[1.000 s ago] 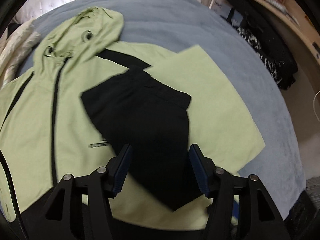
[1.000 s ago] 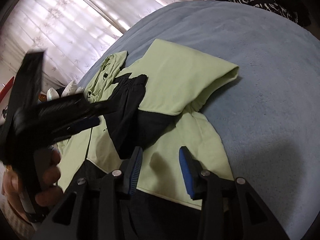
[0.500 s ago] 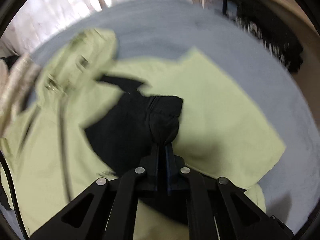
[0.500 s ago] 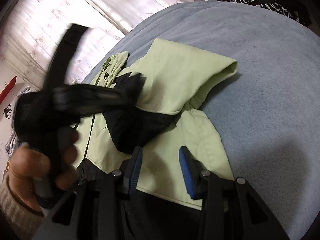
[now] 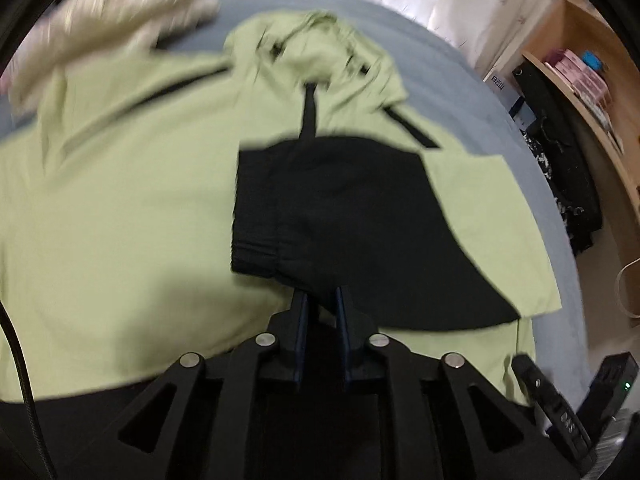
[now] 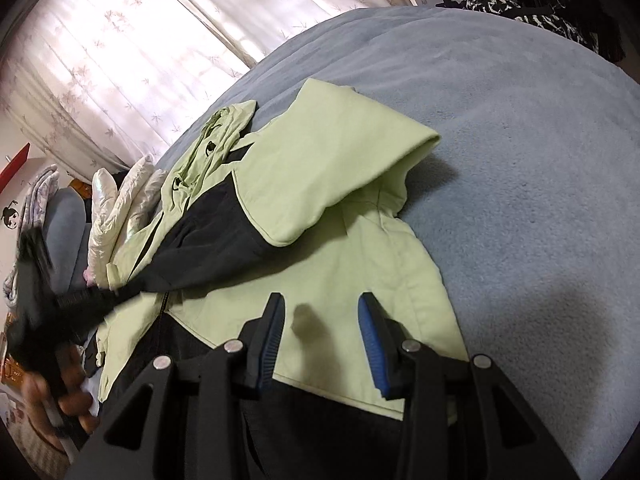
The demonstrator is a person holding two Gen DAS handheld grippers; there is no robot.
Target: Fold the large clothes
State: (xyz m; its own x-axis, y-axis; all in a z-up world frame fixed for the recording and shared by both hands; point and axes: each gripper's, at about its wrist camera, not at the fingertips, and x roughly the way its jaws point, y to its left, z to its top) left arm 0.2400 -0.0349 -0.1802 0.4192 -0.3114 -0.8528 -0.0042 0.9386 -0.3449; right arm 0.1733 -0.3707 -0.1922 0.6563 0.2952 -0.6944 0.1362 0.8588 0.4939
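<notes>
Since a second ago the left hand-held gripper (image 5: 320, 300) has pinched the black sleeve (image 5: 340, 216), jaws now easing apart, dragging it across the green hoodie (image 6: 340, 184) on the bed (image 6: 520, 160); the right hand-held gripper (image 6: 322, 316) hovers half-open, empty, over the hem.

Daylight comes through the thin curtains (image 6: 132, 52) at the far edge of the bed (image 6: 520, 140), and they're pretty much blown out white. Light on the bed is soft and even. The right wrist view is sharp, with a blurry grey shadow on the bed's near right corner and a small one on the green hoodie (image 6: 340, 184). The left wrist view is smeared with motion blur all over. Both fisheyes bend hard and go black at the corners.
</notes>
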